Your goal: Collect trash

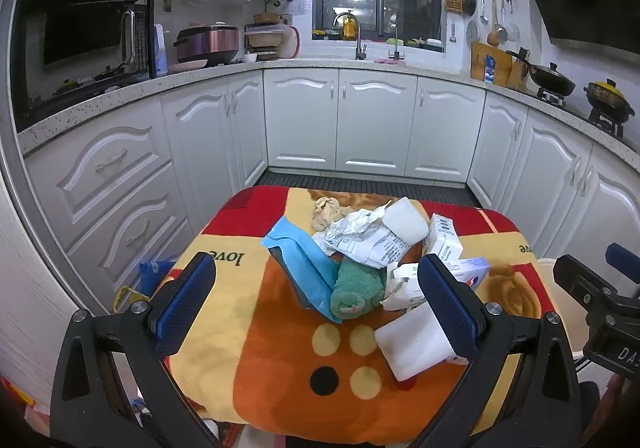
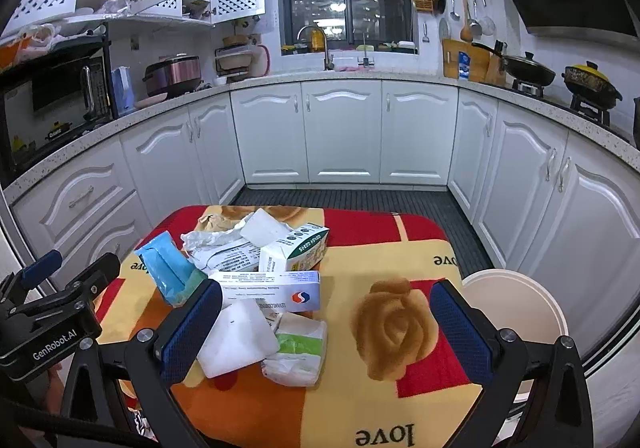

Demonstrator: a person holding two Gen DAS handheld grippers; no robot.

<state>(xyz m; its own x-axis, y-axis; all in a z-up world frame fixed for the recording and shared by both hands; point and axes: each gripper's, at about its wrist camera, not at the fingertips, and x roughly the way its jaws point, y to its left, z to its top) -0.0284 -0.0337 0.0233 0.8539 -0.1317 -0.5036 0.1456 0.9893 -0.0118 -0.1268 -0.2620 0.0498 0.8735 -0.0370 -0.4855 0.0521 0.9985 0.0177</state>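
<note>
both the left gripper (image 1: 316,296) and right gripper (image 2: 326,328) hover wide open over the trash pile (image 1: 368,248) on the blanket (image 1: 280,368), holding nothing.

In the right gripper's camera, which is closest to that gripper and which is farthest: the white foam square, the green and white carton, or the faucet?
1. White foam square: beside the right gripper's left finger.
2. Green and white carton: mid-table, in the pile.
3. Faucet: far back, under the window.

I read "love" woven into the blanket (image 2: 384,436), "GenRobot.AI" on the left gripper (image 2: 55,344) body, and "Galanz" on the microwave (image 2: 54,134).
</note>
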